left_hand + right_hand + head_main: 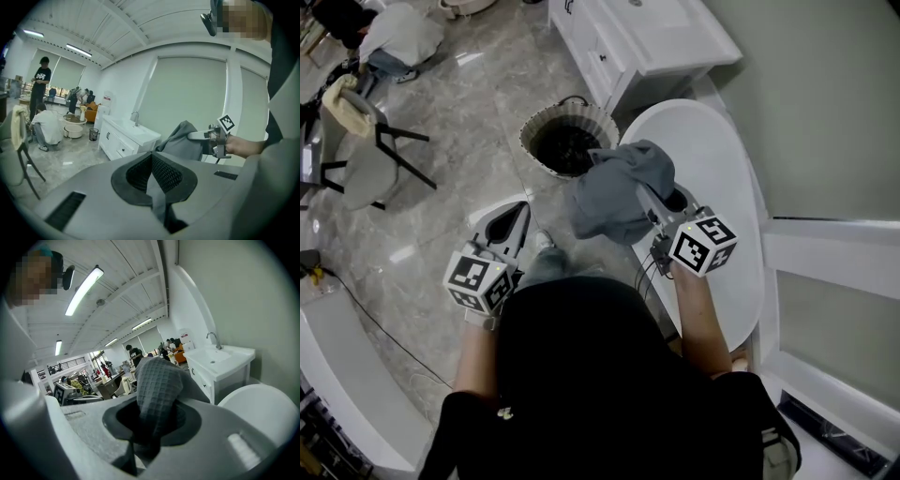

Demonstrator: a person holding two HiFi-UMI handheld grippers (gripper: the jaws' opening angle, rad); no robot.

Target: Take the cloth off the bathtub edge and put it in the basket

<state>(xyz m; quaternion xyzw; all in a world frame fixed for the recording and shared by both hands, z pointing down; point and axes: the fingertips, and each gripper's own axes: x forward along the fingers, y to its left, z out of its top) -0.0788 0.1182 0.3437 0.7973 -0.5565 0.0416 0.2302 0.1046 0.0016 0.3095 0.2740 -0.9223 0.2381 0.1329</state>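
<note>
The white bathtub [727, 178] filled the right half of the head view, with the vanity cabinet [623, 42] at the upper centre and the ribbed basket [532, 136] set on the floor [459, 122] just beside the tub's rim, its dark mouth open upward. The grey cloth [614, 192] was held clear of the tub edge, bunched and hanging at the lower right of the basket's mouth. The right tongs [652, 202] were clamped on a fold of it. The left tongs [511, 225] were closed together on nothing, lower left of the basket. It was judged that the cloth should be carried up-frame until its whole hanging bulk was over the mouth before release, since a trailing corner could be caught on the rim. Open floor was left on the basket's left, while cabinet and tub crowded its right.
</note>
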